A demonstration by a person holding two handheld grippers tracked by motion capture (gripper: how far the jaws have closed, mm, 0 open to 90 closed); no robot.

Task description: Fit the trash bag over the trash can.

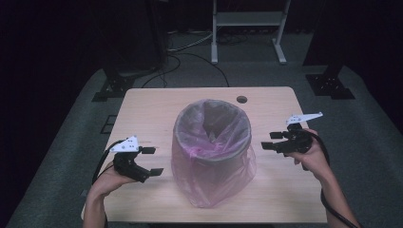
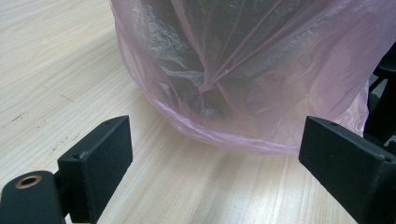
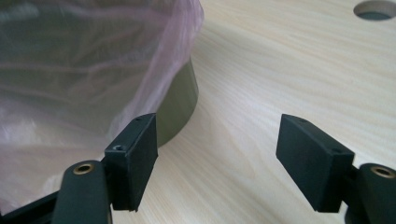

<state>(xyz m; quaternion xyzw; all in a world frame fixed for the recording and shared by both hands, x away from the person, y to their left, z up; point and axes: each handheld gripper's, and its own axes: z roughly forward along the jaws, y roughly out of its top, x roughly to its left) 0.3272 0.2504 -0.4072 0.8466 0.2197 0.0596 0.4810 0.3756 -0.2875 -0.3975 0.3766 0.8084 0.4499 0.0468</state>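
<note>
A dark bin [image 1: 212,142] lined with a thin pink bag [image 1: 214,183] is seen standing on a pale wooden bench [image 1: 142,109], between 2 hand-held grippers. The left gripper [image 1: 151,161] is held with its jaws spread wide and empty, the bag's draped skirt lying just ahead of them. The right gripper [image 1: 272,141] is likewise held agape, the bin's wall just beyond its left jaw, untouched.

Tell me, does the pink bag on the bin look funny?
A bit. The pink bag drapes loosely over the bin, bunching in folds down on the table in front, while bare bin wall shows on the right gripper's side.
</note>
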